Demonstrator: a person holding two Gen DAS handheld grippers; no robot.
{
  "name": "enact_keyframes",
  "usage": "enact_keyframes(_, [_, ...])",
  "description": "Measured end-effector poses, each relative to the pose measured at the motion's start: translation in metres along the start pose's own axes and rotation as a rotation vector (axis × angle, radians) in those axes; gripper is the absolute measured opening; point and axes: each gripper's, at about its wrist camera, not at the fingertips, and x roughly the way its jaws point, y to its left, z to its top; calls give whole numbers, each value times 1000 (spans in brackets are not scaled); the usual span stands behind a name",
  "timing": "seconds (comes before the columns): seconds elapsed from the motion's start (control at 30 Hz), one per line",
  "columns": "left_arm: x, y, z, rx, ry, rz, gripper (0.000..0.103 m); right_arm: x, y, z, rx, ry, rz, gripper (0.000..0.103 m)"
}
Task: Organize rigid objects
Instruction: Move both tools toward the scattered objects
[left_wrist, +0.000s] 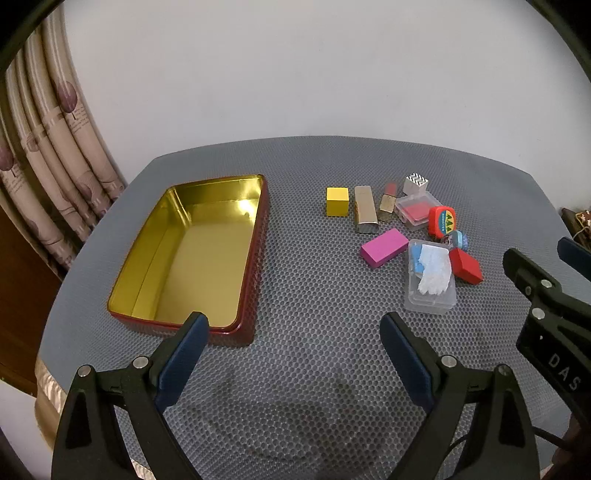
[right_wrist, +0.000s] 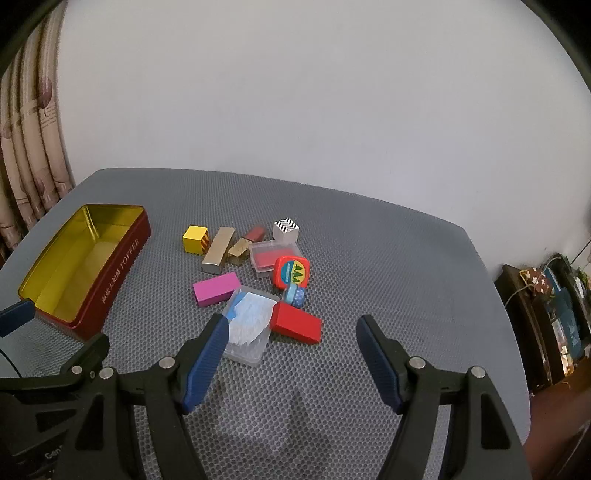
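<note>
- One open red tin, gold inside and holding nothing, is seen on the left of the grey mat.
- Ten small rigid objects are clustered to its right, apart from it: one yellow cube, one gold bar, one lipstick, one zigzag cube, two clear plastic boxes, one magenta block, one red block, one round red case, one tape roll.
- The left gripper is spread wide, nothing between its fingers.
- The right gripper is spread wide above the mat, nothing gripped.
</note>
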Motion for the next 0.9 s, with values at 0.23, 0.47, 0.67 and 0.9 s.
enact_keyframes(0.23, [5, -2, -2, 7, 6, 0, 92, 4, -1, -1, 5, 12, 6, 74])
enact_keyframes(0.47, [10, -1, -2, 2, 20, 5, 92, 12, -2, 1, 7, 29, 18, 74])
enact_keyframes(0.67, [15, 0, -3, 1, 29, 10, 92, 21, -9, -2, 21, 42, 25, 74])
enact_keyframes(0.9, [22, 2, -4, 0, 38, 15, 92, 31, -24, -9, 60, 61, 94, 74])
